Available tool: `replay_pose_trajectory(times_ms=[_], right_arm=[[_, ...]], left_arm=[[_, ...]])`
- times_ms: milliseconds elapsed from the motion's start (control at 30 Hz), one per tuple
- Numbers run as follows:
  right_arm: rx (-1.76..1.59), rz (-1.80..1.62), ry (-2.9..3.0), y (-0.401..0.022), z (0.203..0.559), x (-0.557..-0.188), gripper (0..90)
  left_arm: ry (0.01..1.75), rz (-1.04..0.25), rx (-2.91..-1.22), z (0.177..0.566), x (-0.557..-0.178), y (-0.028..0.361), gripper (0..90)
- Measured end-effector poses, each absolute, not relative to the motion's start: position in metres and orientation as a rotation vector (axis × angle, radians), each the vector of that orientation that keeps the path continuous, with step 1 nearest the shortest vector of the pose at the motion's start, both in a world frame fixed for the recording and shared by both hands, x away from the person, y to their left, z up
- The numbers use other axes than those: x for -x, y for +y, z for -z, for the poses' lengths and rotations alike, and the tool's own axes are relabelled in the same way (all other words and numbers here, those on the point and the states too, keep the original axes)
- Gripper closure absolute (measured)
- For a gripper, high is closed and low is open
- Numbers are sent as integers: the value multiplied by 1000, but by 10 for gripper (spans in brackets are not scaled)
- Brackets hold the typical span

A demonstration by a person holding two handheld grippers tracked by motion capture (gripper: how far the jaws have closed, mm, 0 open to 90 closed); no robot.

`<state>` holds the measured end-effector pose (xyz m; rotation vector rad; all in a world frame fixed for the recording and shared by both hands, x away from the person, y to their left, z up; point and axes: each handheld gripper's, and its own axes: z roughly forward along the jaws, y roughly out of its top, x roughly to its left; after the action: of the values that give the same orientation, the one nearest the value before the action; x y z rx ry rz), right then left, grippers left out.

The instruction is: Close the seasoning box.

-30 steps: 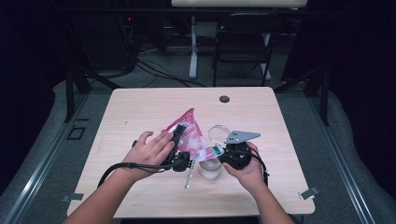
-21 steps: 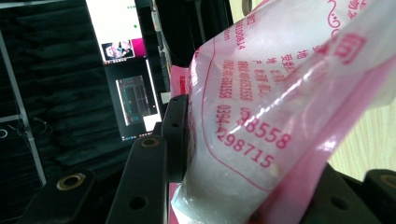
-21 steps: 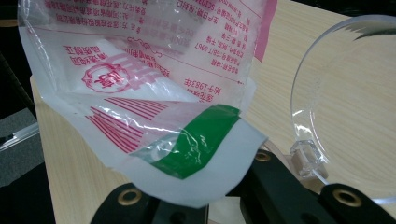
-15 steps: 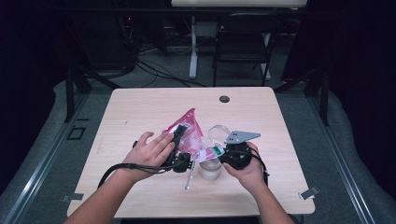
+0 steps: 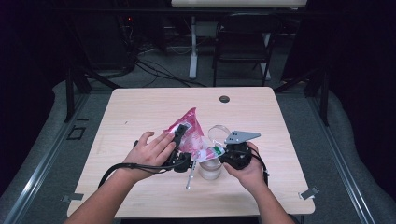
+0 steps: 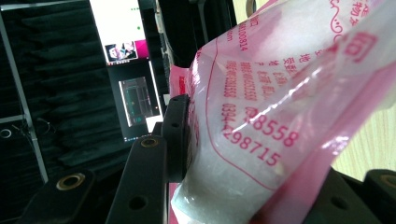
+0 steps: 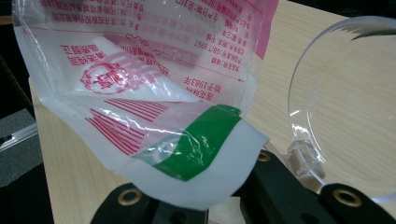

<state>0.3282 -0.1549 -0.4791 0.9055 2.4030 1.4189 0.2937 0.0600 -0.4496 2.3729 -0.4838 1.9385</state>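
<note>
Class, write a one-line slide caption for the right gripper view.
Right gripper pinches the green-striped corner of a pink-printed plastic bag beside a clear lid.

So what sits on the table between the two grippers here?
In the high view, the pink-and-clear plastic bag spans the gap, above a clear plastic jar, with a thin metal spoon lying beside it.

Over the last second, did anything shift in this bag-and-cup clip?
Nothing visibly changed. The left tool still grips the pink bag, the right tool still pinches its green corner above the cup, and the spoon still lies beside it.
</note>
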Motion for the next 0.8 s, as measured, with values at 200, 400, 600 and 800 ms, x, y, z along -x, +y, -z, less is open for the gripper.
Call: replay_pose_trajectory(times_ms=[200,400,600,800], right_arm=[[-911,-1423,2399,-155,479,-329,900],[-909,-1421,2396,-156,479,-329,900],[-913,-1420,2392,-157,479,-329,900],[-916,-1418,2394,-157,479,-329,900]], left_arm=[[-484,-1934,-2367,449,-294,59,671],[-497,-1938,-2369,447,-294,56,671],[-493,-1938,-2358,447,-294,55,671],[-480,-1931,-2360,447,-292,54,671]])
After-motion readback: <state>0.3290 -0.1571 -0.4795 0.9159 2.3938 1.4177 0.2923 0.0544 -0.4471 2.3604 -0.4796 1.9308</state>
